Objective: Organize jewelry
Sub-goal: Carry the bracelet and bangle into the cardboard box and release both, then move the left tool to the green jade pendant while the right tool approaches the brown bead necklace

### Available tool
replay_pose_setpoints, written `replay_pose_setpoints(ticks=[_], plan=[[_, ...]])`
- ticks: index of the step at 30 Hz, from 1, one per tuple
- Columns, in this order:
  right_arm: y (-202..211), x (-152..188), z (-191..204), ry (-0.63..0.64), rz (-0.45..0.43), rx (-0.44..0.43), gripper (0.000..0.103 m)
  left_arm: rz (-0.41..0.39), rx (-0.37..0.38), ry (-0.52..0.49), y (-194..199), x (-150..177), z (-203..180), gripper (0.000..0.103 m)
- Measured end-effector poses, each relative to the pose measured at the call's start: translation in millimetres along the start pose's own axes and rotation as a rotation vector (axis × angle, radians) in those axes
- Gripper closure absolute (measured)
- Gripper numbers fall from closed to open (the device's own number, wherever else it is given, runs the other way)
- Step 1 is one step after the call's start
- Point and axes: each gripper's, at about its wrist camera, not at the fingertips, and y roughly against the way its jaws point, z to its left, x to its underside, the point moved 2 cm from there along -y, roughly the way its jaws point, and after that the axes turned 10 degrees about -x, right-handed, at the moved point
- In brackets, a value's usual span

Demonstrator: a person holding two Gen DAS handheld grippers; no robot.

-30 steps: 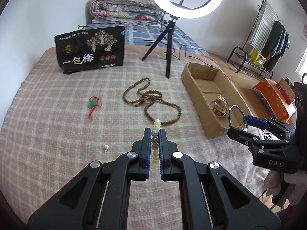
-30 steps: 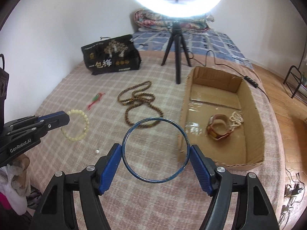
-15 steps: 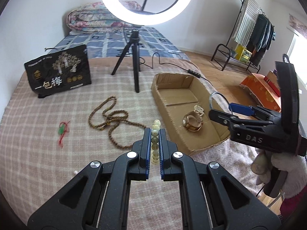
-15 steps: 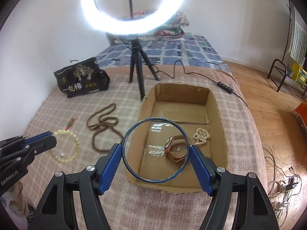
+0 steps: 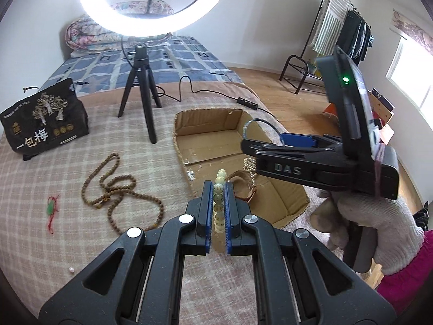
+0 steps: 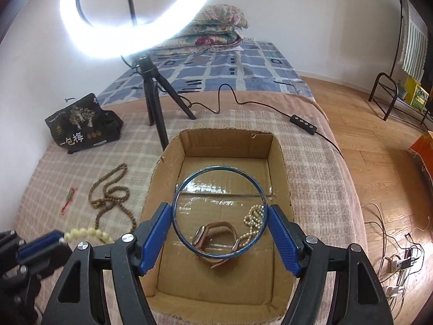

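Two grippers loaded: right gripper [image 6: 220,224] clamps blue bangle [image 6: 219,211] above cardboard box [image 6: 281,162]; left gripper [image 5: 218,189] pinches pale bead bracelet [image 5: 218,197].

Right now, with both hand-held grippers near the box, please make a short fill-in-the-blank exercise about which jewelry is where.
1. The right hand-held gripper holds a thin blue ____ above the cardboard box.
2. The left hand-held gripper is shut on a bracelet of pale ____.
3. Inside the box lie a pearl strand and a ____.
4. The long brown bead necklace lies on the ____.

Missing words: bangle; beads; watch; blanket
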Motion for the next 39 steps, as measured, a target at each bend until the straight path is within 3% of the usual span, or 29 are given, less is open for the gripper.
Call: replay_pose_setpoints(ticks=[13, 14, 15, 17, 31, 39], plan=[[-29.5, -13.3, -18.9, -0.052, 0.018, 0.002, 0.025, 0.043, 0.015, -0.019, -31.3, -3.1, -19.2, 0.097], [-29.9, -13.8, -20.3, -0.054, 0.017, 0.010, 0.020, 0.050, 0.016, -0.022, -33.0, -2.5, -19.8, 0.090], [-29.6, -14.2, -21.6, -0.058, 0.013, 0.017, 0.017, 0.052, 0.017, -0.022, -33.0, -1.8, -19.9, 0.072], [-29.1, -15.3, -24.0, -0.066, 0.008, 0.018, 0.017, 0.038, 0.013, -0.022, -31.4, -1.2, -20.2, 0.055], [-20.6, -9.9, -24.0, -0.059, 0.003, 0.040, 0.015, 0.022, -0.017, -0.048, -22.8, 4.7, -19.5, 0.055], [4.8, -3.2, -15.5, -0.066, -0.023, 0.047, 0.015, 0.015, -0.041, -0.037, -7.4, 12.2, 2.3, 0.055]])
